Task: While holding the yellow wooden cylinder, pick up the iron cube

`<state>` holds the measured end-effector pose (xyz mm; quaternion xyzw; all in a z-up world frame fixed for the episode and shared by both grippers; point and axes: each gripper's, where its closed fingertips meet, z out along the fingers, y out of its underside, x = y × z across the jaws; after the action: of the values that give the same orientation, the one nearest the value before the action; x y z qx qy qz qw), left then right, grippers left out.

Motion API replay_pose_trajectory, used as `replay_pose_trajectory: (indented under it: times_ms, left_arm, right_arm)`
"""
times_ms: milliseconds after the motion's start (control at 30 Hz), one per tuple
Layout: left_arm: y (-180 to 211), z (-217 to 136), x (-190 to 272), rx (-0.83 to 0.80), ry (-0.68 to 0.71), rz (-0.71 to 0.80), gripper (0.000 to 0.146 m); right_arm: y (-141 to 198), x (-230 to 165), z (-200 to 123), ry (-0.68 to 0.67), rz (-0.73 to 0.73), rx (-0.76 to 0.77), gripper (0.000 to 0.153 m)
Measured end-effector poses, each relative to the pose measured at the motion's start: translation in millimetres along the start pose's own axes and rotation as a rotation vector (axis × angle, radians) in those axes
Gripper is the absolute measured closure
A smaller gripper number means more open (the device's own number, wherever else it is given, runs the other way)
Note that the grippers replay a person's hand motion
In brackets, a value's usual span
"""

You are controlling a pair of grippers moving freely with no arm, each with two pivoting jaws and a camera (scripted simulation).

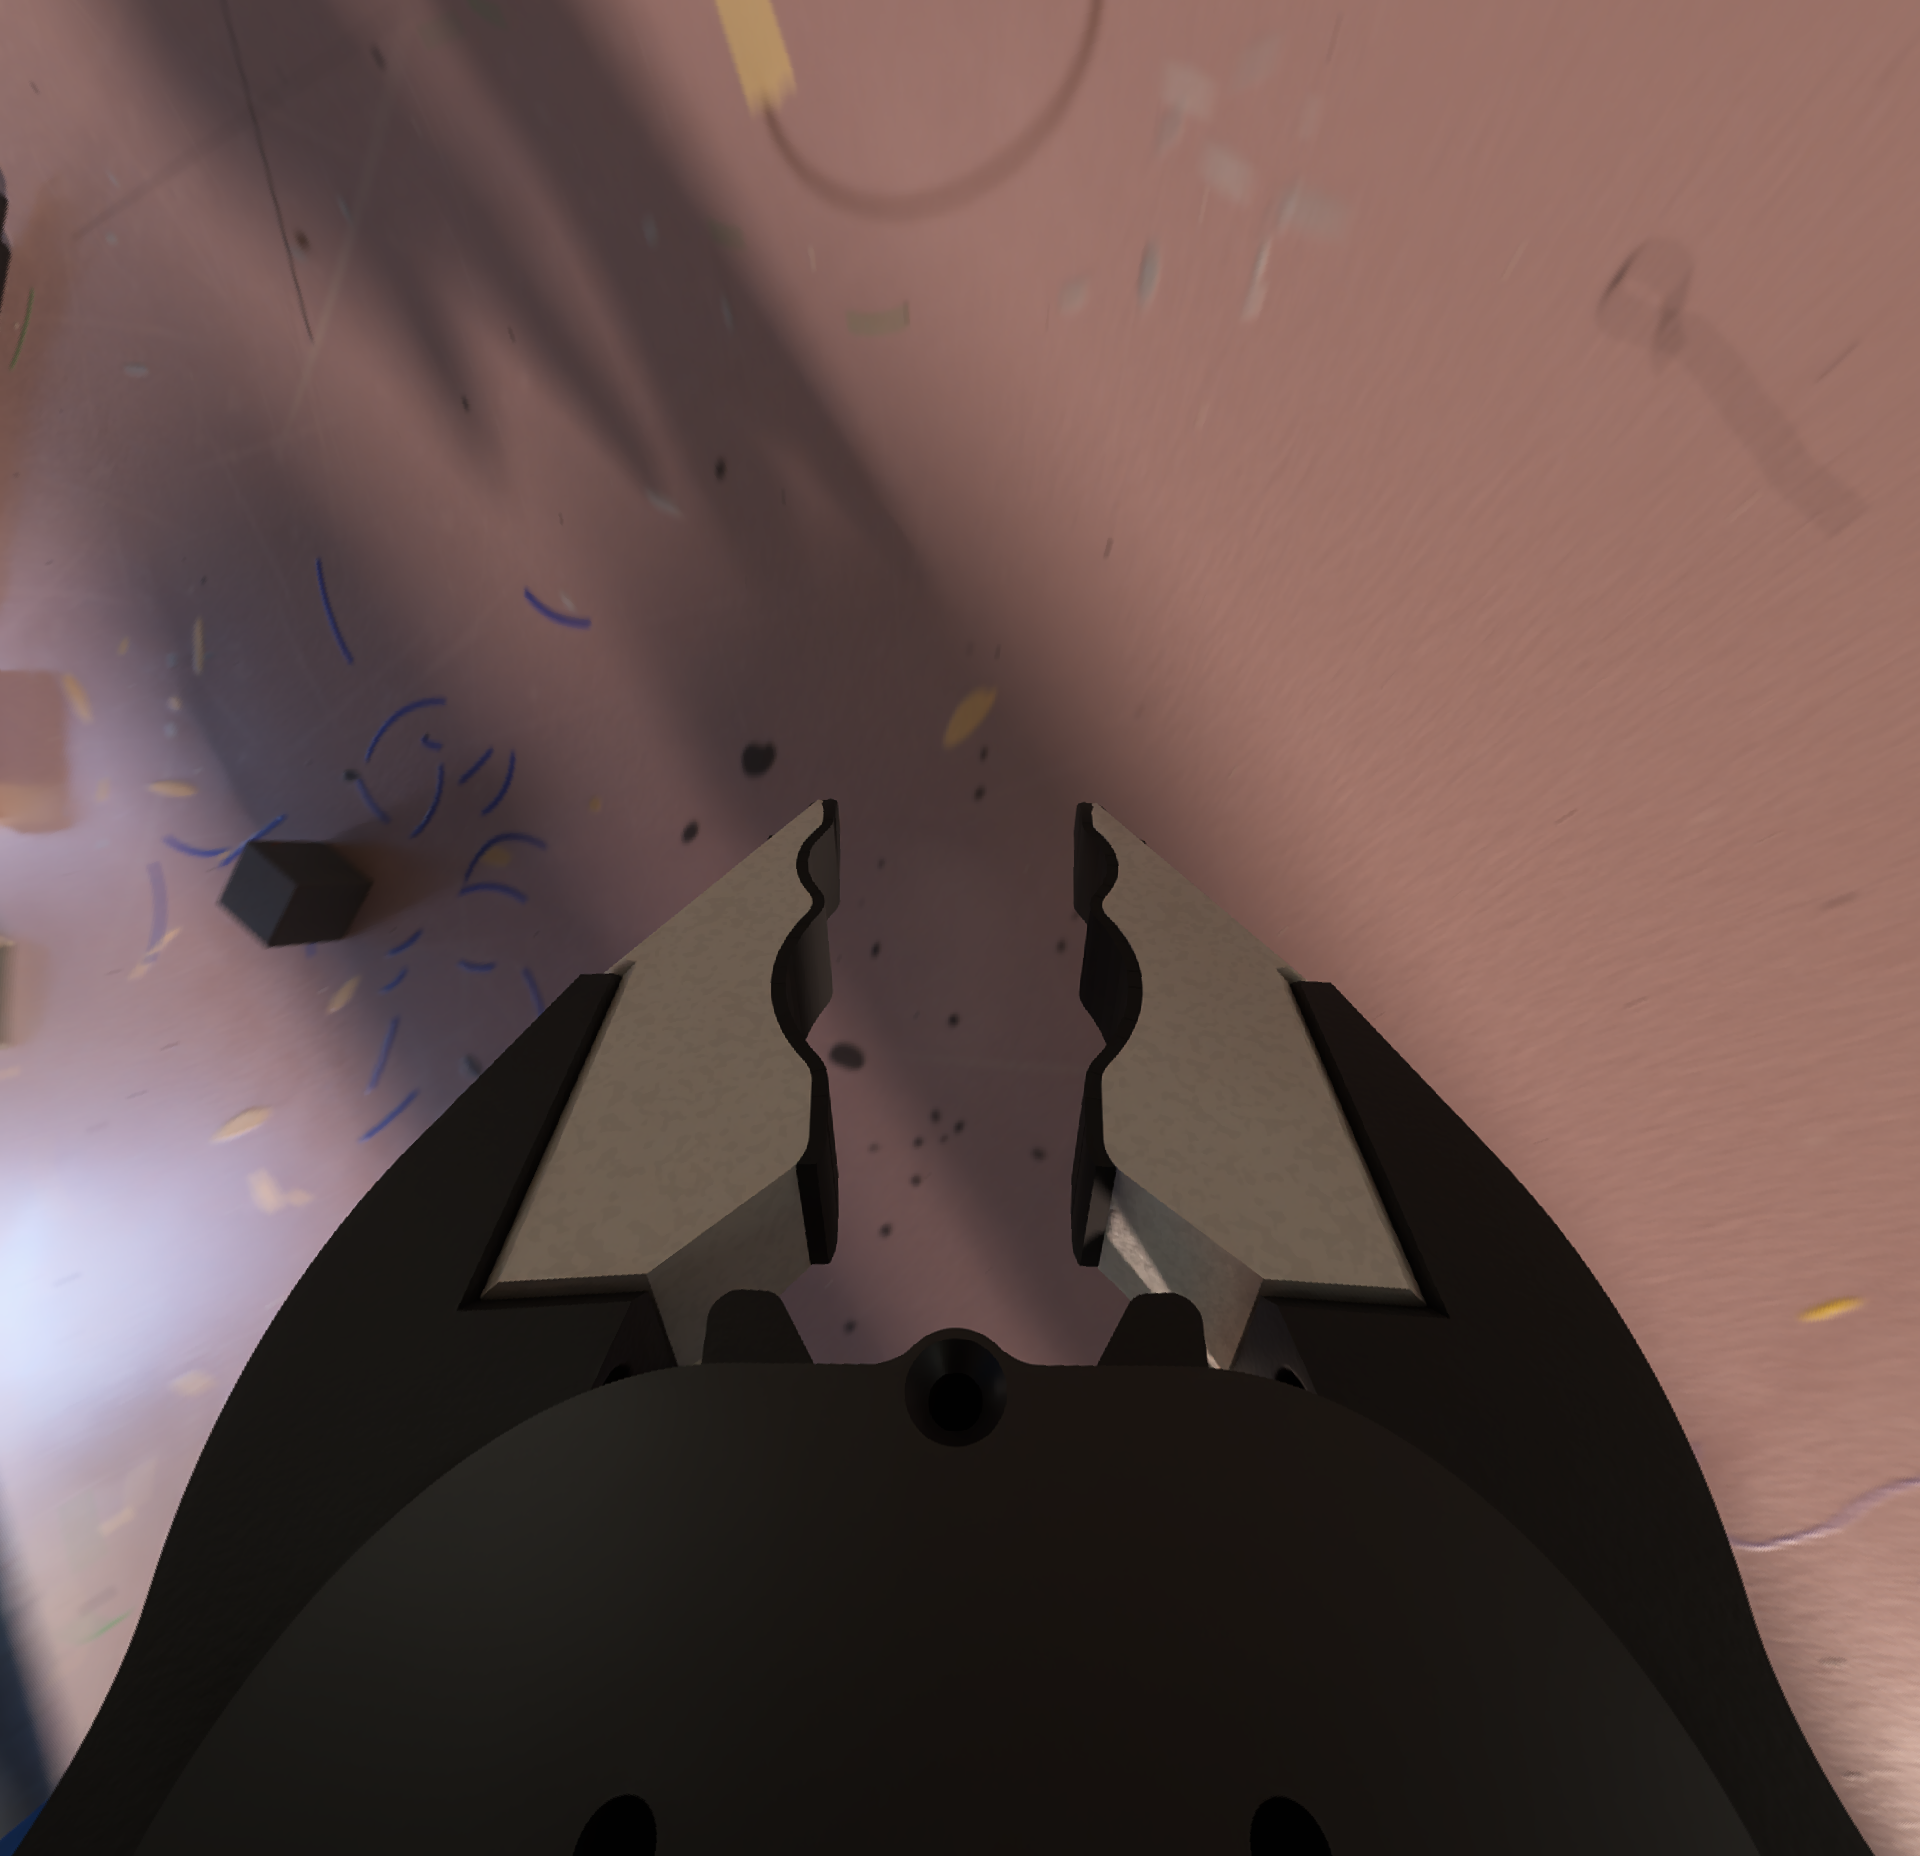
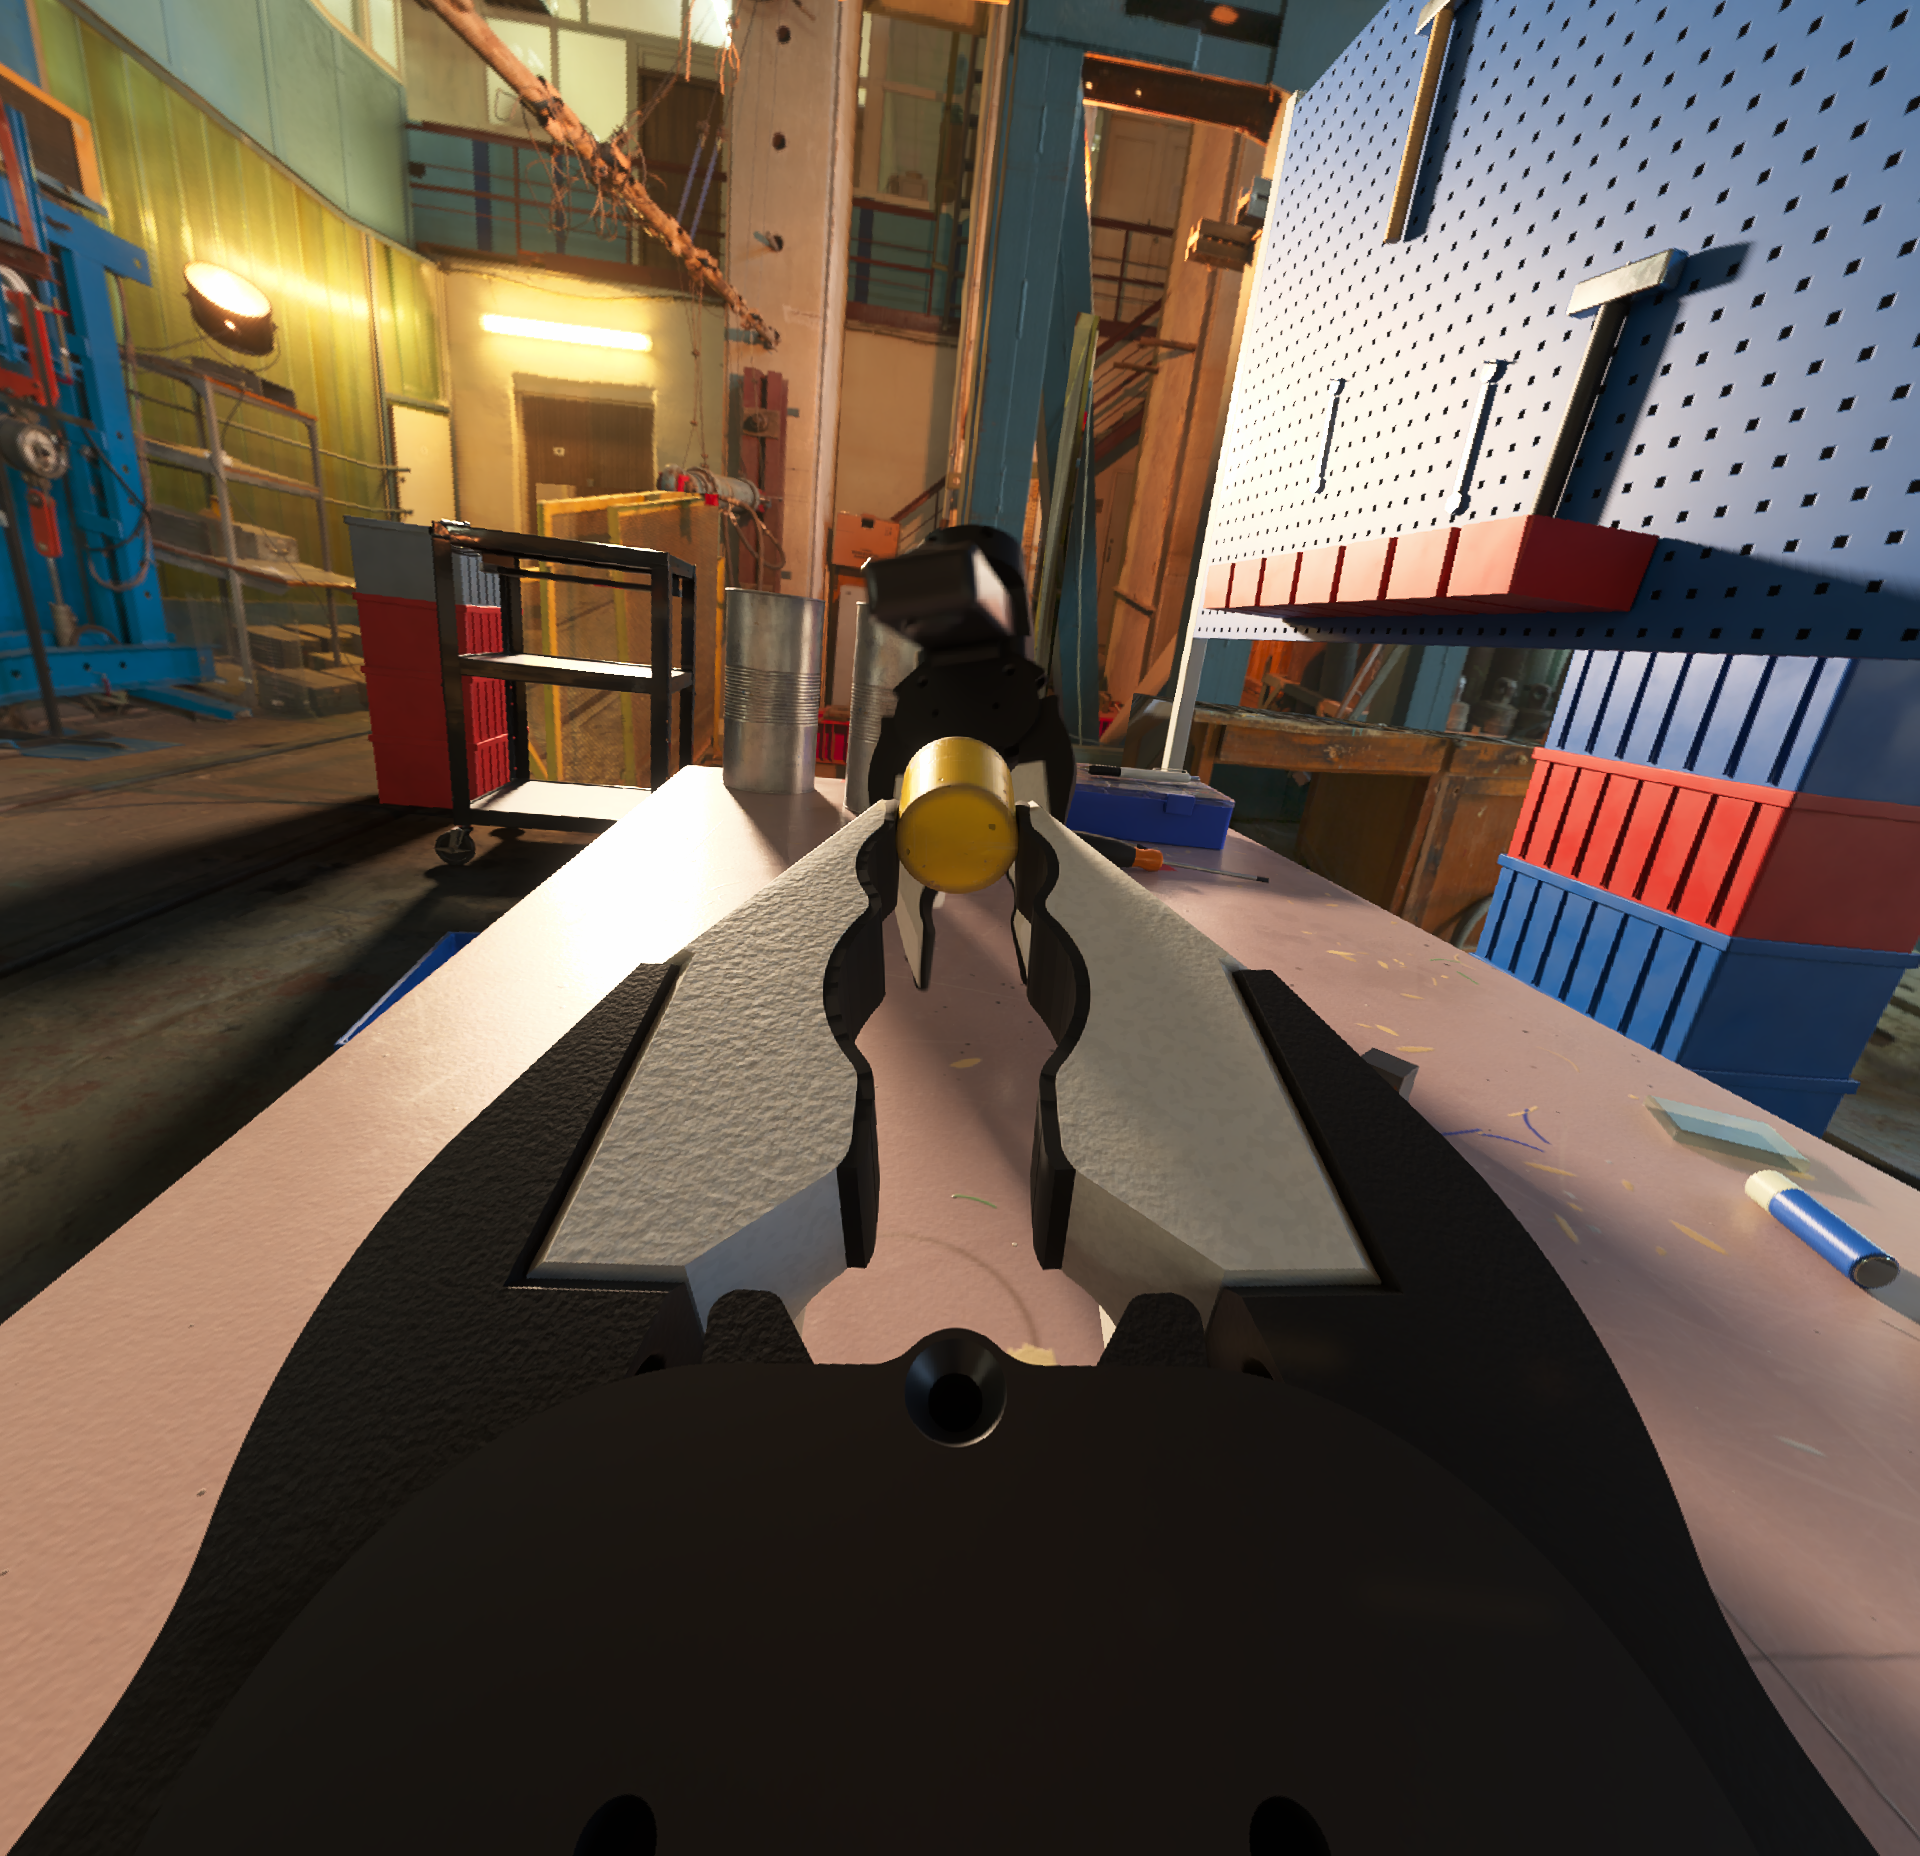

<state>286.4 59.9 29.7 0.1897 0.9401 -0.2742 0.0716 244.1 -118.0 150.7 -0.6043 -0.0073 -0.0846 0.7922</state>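
The iron cube (image 1: 294,892) is a small dark block lying on the pink table (image 1: 1351,663), to the left of my left gripper (image 1: 958,814). That gripper points down at the table, open and empty, with bare tabletop between its fingers. My right gripper (image 2: 956,819) is shut on the yellow wooden cylinder (image 2: 956,835), held at the fingertips above the table with its round end facing the camera. The left gripper also shows in the right wrist view (image 2: 961,663), just behind the cylinder. A small dark grey block (image 2: 1392,1068) peeks out past my right finger.
Two metal cans (image 2: 774,700), a blue box (image 2: 1148,814) and a screwdriver (image 2: 1143,856) stand at the table's far end. A blue marker (image 2: 1818,1230) and a pale flat block (image 2: 1720,1131) lie on the right. A blue pegboard (image 2: 1558,300) and stacked bins (image 2: 1714,923) border the right side.
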Motion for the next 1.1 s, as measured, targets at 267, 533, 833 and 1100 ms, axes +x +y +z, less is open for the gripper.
replay_pose_trajectory:
  times_ms: [267, 533, 833, 1100]
  left_arm:
    - [1, -5, -106, 0.175, -0.328, -0.548, 0.092]
    - [41, 42, -172, 0.044, -0.427, -0.788, 0.090]
    - [47, 48, -175, 0.051, -0.420, -0.837, 0.124]
    - [8, 10, -141, -0.016, -0.276, -0.589, 0.124]
  right_arm:
    - [1, 0, 2, -0.004, -0.002, -0.009, 0.131]
    - [3, 4, -1, 0.028, -0.016, -0.029, 0.131]
    - [6, 13, -2, 0.081, -0.007, -0.059, 0.131]
    - [7, 20, -6, 0.114, 0.033, -0.056, 0.131]
